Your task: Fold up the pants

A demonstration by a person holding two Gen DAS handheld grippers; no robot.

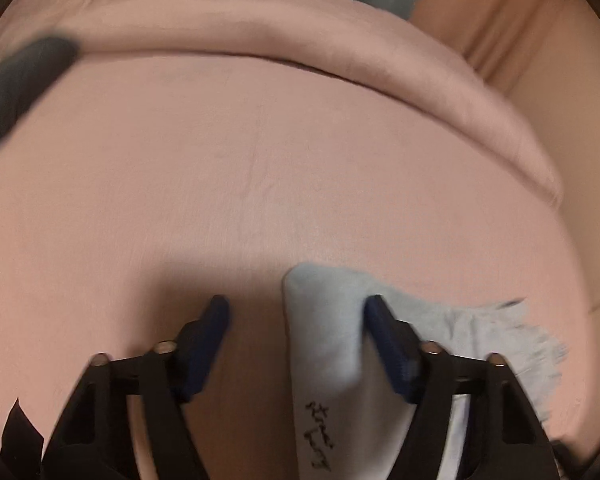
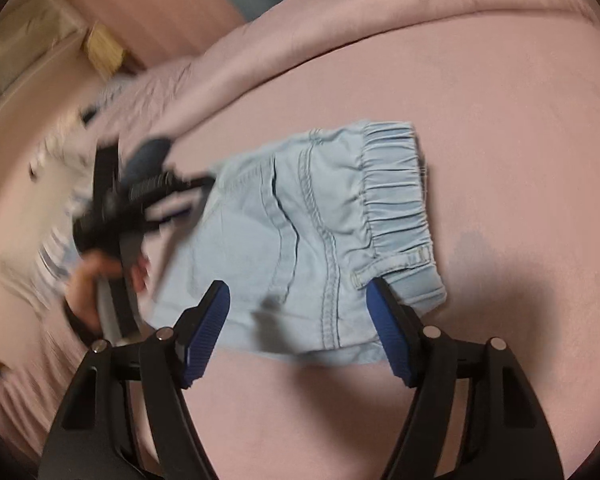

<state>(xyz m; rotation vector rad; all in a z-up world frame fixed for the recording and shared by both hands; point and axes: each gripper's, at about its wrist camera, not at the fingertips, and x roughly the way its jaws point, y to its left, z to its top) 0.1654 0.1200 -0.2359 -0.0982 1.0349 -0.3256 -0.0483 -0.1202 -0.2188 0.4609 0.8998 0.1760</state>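
Pale blue denim pants (image 2: 300, 236) lie flat on a pink bedsheet (image 2: 520, 160), already folded short, with the gathered elastic waistband (image 2: 392, 184) toward the right. At the left of the right wrist view, a person's hand (image 2: 88, 284) grips the blurred left gripper (image 2: 188, 196) at the pants' left edge. In its own view, that left gripper (image 1: 296, 308) has its blue pads apart, a fold of the denim (image 1: 328, 320) between them touching the right pad (image 1: 384, 340); whether it is pinched is unclear. Further right, the right gripper (image 2: 298, 292) hovers over the near waistband corner, jaws apart, clamping nothing.
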